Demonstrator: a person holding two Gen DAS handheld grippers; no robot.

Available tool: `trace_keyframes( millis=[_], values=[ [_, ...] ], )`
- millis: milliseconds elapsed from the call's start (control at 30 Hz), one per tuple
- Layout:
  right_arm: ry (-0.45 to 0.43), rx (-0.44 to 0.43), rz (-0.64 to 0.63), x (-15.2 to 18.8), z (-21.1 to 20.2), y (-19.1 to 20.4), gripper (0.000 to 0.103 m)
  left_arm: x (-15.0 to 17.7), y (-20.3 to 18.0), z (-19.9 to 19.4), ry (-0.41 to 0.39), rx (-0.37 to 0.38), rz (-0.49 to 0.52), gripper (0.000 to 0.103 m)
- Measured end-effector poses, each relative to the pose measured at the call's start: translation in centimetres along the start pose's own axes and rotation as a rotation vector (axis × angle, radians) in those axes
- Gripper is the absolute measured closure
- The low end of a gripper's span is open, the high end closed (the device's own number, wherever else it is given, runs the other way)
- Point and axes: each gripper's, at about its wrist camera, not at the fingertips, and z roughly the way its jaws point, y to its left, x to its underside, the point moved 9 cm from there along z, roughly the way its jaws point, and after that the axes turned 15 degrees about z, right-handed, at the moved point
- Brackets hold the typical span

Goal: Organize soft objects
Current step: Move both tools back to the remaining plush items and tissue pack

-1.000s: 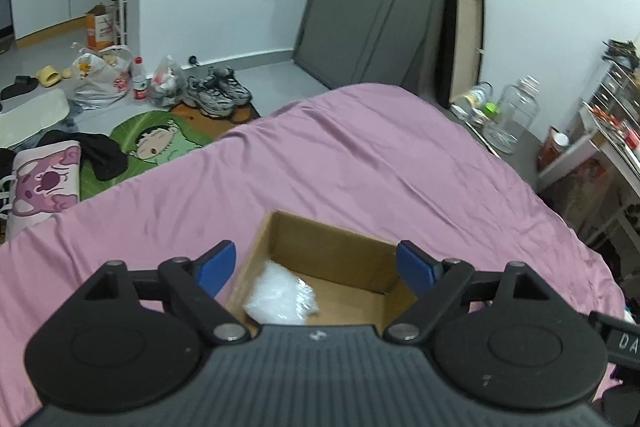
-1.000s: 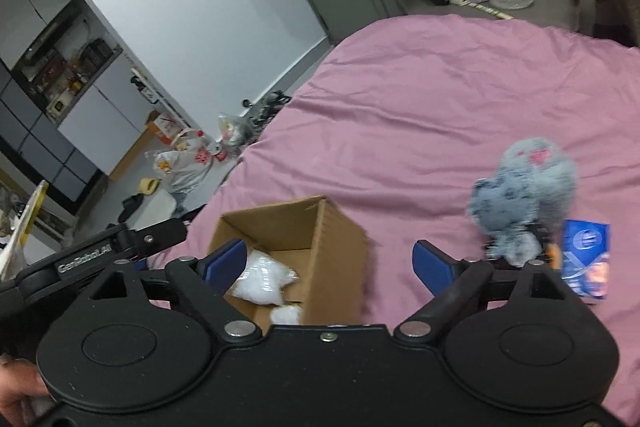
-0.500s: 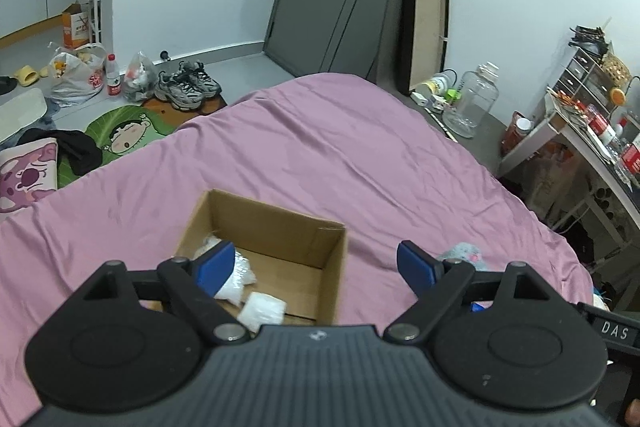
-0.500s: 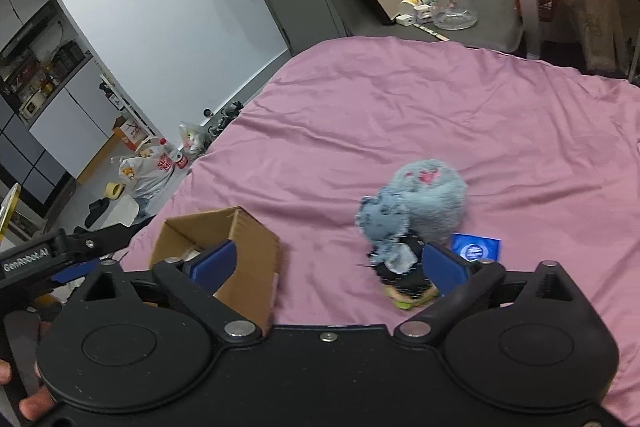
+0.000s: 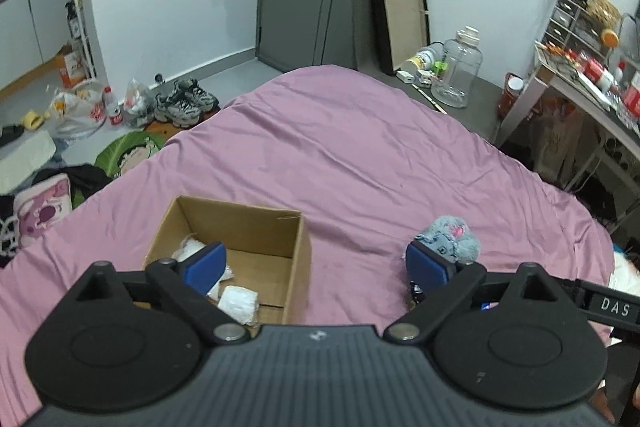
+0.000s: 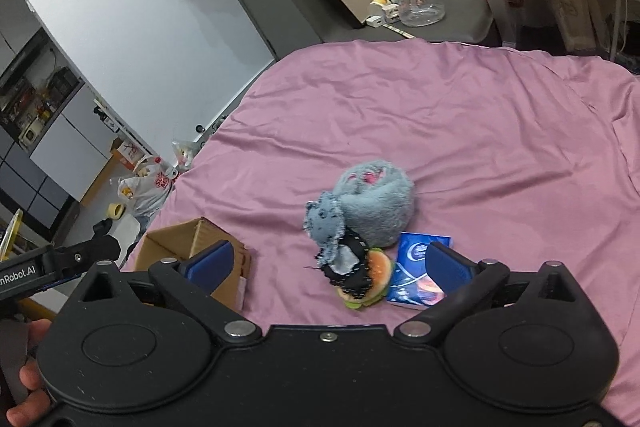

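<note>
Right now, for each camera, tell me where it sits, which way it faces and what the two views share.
Left wrist: rides the left gripper, angled down over the pink bedsheet at the open brown cardboard box; its open blue-padded fingers show.
Right wrist: rides the right gripper, angled down at the fluffy grey-blue plush toy and blue packet; open fingers and a hand show.
Shared: bedsheet, box, plush, clear plastic jug.
</note>
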Motion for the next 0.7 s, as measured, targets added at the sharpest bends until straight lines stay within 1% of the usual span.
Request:
trace_keyframes(
  millis=[133,200,367,500,700],
  values=[
    [0.004,0.005,0.018,-0.2,0.3,-1.4,0.0,-0.1,-2.1,0.6,0.01,-0.013,0.031,0.007],
    [-0.002,0.021,0.027,-0.3,0.4,-2.3,0.0,-0.1,-2.9,1.1,0.018,-0.015,0.043,0.007],
    [-0.006,0.034,0.097,-0.9,0.5,-4.5,0.0,-0.1,-5.0,2.5,0.033,-0.018,0.069,0.007],
    [-0.012,0.062,0.142,-1.3,0.6,-6.2,0.0,-0.1,-6.4,3.5,0.043,-0.025,0.092,0.007],
    [-0.002,0.082,0.19,-1.7,1.3,-7.8,0.0,0.0,-8.8,5.6,0.071,-0.006,0.123,0.007]
  ],
)
